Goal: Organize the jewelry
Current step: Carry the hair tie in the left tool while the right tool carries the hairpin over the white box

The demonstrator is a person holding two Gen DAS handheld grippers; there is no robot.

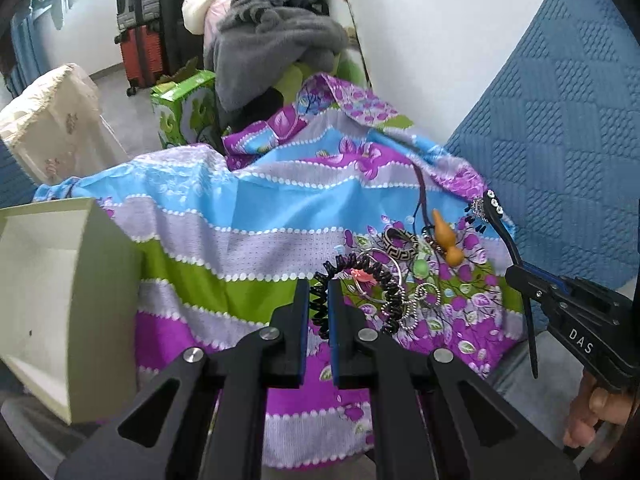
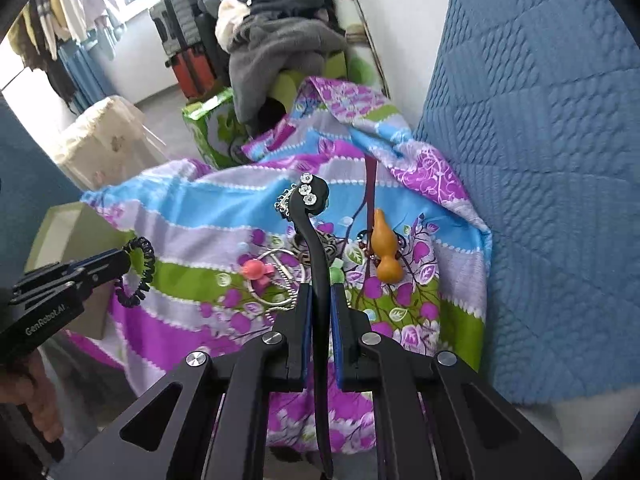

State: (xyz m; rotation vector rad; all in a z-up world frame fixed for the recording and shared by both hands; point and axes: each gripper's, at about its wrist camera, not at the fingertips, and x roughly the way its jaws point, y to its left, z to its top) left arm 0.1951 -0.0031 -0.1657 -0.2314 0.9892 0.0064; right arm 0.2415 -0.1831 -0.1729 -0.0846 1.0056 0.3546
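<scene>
My left gripper [image 1: 319, 286] is shut on a black spiral hair tie [image 1: 320, 304], lifted over the patterned cloth [image 1: 240, 216]; the tie also shows in the right wrist view [image 2: 138, 272]. My right gripper [image 2: 320, 292] is shut on a black hair stick [image 2: 316, 240] with white flowers and a dangling charm at its top; the stick also shows in the left wrist view [image 1: 502, 228]. On the cloth lie an orange gourd pendant [image 2: 384, 252], a patterned bangle [image 1: 400, 242], silver rings [image 1: 380, 276] and a pink charm [image 2: 256, 270].
An open cream box [image 1: 60, 280] stands at the left of the cloth. A blue quilted cushion [image 1: 560, 140] rises on the right. Suitcases [image 1: 140, 20], a green box [image 1: 184, 108] and piled clothes [image 1: 272, 32] are behind.
</scene>
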